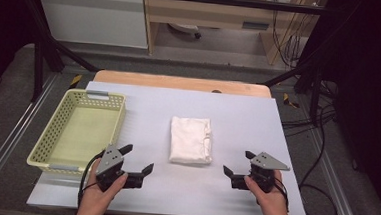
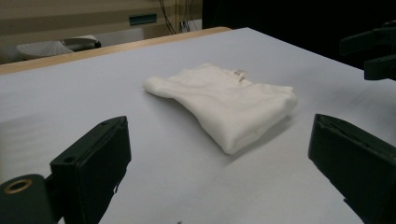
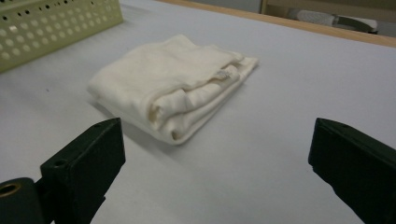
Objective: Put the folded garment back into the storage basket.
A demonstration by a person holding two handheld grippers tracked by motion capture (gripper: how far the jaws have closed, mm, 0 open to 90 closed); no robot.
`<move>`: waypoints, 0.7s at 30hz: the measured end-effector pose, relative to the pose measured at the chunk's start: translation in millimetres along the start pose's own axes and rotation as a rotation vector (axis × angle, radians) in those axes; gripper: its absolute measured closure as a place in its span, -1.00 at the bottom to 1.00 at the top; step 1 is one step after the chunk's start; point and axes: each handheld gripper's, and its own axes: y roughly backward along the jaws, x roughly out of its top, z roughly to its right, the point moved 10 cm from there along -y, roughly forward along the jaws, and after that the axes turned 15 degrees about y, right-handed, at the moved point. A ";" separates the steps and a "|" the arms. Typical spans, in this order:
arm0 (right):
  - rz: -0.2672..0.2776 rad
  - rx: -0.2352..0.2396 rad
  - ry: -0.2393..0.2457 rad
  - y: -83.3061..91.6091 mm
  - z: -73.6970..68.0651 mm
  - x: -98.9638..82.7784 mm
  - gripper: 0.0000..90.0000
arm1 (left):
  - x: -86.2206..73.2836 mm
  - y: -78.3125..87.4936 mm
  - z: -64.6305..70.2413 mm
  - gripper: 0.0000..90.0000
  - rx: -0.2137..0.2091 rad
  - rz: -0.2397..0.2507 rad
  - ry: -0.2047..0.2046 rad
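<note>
A folded white cloth lies flat in the middle of the pale table. My left gripper rests near the front edge, left of the cloth, with its jaws wide apart and nothing between them. To the cloth's right, my right gripper is also open and empty. In the left gripper view the cloth lies ahead of the spread jaws, with the other gripper's jaws at the far right. The right gripper view has the cloth ahead and slightly left, its folded layers facing me.
A pale yellow perforated basket stands empty at the table's left side; its wall appears in the right gripper view. Black frame struts and cables surround the table. A wooden strip runs along the far edge.
</note>
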 end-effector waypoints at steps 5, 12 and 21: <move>-0.038 -0.012 0.020 -8.7 4.7 18.5 -0.89 | 8.8 -19.2 8.2 -0.87 0.000 -0.027 -0.055; 0.020 -0.057 0.019 -22.3 6.5 25.1 -0.83 | 19.4 -62.4 17.6 -0.82 -0.023 -0.067 -0.058; -0.053 -0.028 0.006 -25.1 1.9 -2.2 -0.88 | -13.4 -78.9 7.1 -0.79 -0.016 -0.152 -0.058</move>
